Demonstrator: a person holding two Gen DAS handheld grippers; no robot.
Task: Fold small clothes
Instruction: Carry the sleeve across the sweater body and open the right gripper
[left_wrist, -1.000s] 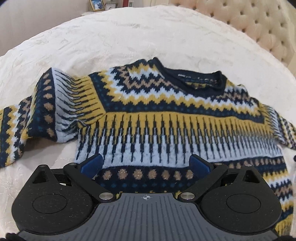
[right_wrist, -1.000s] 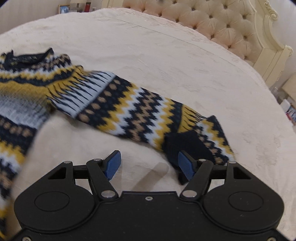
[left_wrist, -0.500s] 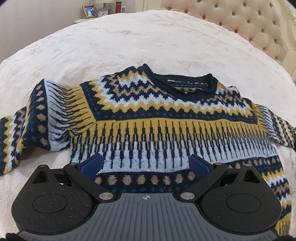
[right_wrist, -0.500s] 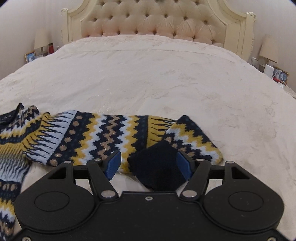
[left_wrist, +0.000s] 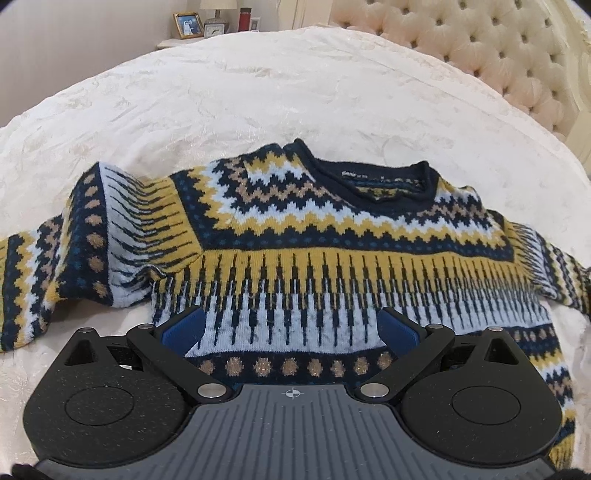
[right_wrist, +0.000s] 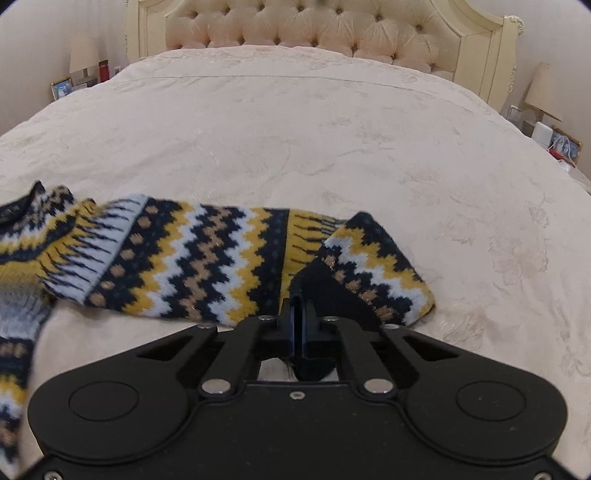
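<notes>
A small knitted sweater in navy, yellow, white and tan lies face up on the bed, collar toward the headboard. My left gripper hovers open over its lower body, nothing between the blue pads. In the right wrist view the sweater's right sleeve stretches across the cover, its end doubled back. My right gripper is shut on the sleeve's navy cuff, which is pinched between the pads and hangs down behind them.
The cream bedspread spreads wide beyond the sweater. A tufted headboard stands at the far end. Nightstands hold a lamp, a picture frame and a red bottle on the left, another lamp on the right.
My right gripper swung round to the sleeve end and closed on the navy cuff, which had lain between its open pads. The left gripper stayed open and tilted up slightly.
</notes>
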